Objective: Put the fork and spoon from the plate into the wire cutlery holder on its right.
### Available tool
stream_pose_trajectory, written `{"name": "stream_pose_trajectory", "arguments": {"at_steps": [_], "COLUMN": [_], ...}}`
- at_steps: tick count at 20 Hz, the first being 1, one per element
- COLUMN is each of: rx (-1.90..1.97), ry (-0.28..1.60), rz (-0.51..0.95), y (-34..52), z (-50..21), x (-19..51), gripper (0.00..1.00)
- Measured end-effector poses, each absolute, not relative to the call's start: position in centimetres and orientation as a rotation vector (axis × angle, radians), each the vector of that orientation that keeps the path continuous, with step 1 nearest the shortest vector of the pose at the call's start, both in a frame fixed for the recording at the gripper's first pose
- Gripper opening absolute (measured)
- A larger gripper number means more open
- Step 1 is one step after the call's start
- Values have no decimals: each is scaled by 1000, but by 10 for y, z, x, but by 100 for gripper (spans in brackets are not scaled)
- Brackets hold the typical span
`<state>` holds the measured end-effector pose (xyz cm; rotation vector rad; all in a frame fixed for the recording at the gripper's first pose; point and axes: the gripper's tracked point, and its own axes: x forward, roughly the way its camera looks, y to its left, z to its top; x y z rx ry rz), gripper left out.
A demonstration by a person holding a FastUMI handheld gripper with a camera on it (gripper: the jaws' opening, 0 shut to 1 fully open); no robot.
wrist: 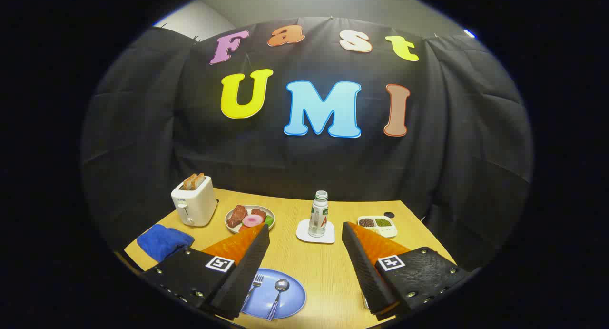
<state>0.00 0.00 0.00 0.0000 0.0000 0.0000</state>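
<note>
Tongs (305,234) spread wide apart, clamped on nothing, hovering above the near part of the wooden table (328,272). Nothing between the two fingers but bare tabletop.

Task not begun, judging by the layout. Fork (253,287) and spoon (279,291) both lying side by side on the blue plate (292,298), handles toward the near edge, fork on the left and partly hidden behind the left finger, spoon just right of it. Both pieces left to lift and carry. Wire cutlery holder hard to make out; a sliver of something at the base of the right finger, too hidden to name. Probably sits under or behind that finger, to the right of the plate.

Room for moving: open table between the fingers and ahead of them, up to the bottle (318,214) standing on its white coaster (315,234) in the middle. Farther left, a dish of food (249,218), a toaster (194,201) holding toast, and a blue cloth (164,241) near the left edge. Far right, a small tray of grains (377,224). All well apart from the plate. Plate close to the near table edge, so little margin there. Next move likely a drop down and left onto the cutlery, with the fingers narrowed for a thin handle.
</note>
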Motion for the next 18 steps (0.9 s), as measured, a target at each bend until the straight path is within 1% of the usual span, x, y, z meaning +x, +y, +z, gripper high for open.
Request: {"name": "stream_pose_trajectory", "arguments": {"at_steps": [13, 18], "rx": [-9, -22], "ry": [71, 199], "rz": [-2, 29], "y": [3, 14], "z": [-20, -54], "x": [20, 29], "gripper": [94, 94]}}
